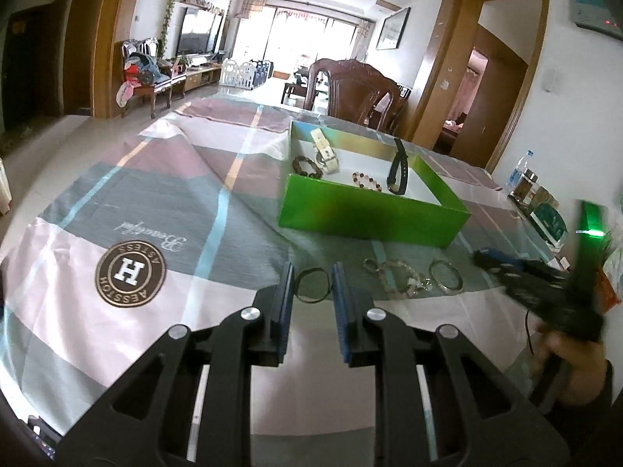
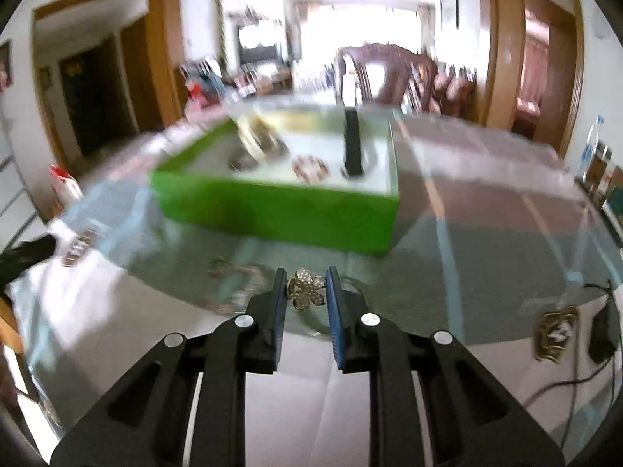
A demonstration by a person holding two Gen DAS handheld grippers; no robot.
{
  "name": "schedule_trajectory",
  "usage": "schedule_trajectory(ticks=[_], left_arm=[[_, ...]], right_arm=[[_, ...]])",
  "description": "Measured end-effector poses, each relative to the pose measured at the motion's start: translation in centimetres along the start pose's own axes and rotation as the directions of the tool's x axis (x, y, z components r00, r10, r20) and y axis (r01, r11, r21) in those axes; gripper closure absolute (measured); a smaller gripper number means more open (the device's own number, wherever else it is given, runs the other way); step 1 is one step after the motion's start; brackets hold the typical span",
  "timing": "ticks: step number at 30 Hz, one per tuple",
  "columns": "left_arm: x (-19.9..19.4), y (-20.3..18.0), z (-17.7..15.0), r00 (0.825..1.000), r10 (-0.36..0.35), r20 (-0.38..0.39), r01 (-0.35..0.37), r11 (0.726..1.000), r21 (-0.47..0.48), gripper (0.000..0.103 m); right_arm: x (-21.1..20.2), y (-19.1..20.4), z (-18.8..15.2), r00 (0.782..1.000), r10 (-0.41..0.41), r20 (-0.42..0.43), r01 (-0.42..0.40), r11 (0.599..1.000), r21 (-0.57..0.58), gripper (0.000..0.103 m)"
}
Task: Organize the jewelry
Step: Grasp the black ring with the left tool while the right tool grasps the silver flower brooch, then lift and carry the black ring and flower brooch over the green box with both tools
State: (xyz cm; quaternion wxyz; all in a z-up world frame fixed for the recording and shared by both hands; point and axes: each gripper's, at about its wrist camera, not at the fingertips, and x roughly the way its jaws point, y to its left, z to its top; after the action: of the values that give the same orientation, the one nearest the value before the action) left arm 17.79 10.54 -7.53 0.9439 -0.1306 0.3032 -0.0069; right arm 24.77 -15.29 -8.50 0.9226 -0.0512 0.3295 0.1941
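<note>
Right tool (image 2: 303, 288) grips the flower brooch (image 2: 307, 287) between its pads; green box (image 2: 280, 214) lies straight ahead, far side. Your left tool (image 1: 311, 286), released, brackets a dark ring (image 1: 312, 285) on the desk (image 1: 233, 210).

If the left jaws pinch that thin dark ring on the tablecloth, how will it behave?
The thin dark ring looks light and hoop-shaped, so it may roll or skid. It lies flat on the tablecloth, so its slim rim could slip from the left gripper.

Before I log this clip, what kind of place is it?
Most likely a home dining area that opens onto a living room: a cloth-covered table with a carved wooden chair behind it, and a television farther back near bright balcony windows.
</note>
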Motion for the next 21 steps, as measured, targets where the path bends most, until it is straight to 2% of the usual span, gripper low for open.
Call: schedule_trajectory(ticks=[3, 7, 13, 16, 21], left_arm=[[-1.1, -0.1, -0.1, 1.0, 0.0, 0.015, 0.0, 1.0, 0.011, 0.083], [-2.4, -1.0, -0.5, 0.999, -0.012, 0.033, 0.01, 0.999, 0.041, 0.083], [-3.9, -2.8, -1.5, 0.999, -0.031, 0.037, 0.027, 0.996, 0.089, 0.083], [-4.2, -3.7, -2.2, 0.999, -0.016, 0.036, 0.012, 0.994, 0.113, 0.083], [-4.4, -4.1, -2.9, 1.0, -0.016, 0.025, 0.013, 0.993, 0.116, 0.083]], right_arm=[[-5.7, 1.4, -1.1, 0.994, -0.001, 0.109, 0.002, 1.0, -0.013, 0.083], [-9.5, 2.5, -2.9, 0.985, 0.0, 0.172, 0.0, 1.0, -0.004, 0.083], [-10.7, 2.8, -4.5, 0.983, 0.004, 0.185, -0.007, 1.0, 0.019, 0.083], [-10.9, 2.9, -4.7, 0.983, 0.008, 0.183, -0.012, 1.0, 0.021, 0.083], [-11.5, 3.2, -5.1, 0.981, 0.022, 0.193, -0.025, 1.0, 0.014, 0.083]])
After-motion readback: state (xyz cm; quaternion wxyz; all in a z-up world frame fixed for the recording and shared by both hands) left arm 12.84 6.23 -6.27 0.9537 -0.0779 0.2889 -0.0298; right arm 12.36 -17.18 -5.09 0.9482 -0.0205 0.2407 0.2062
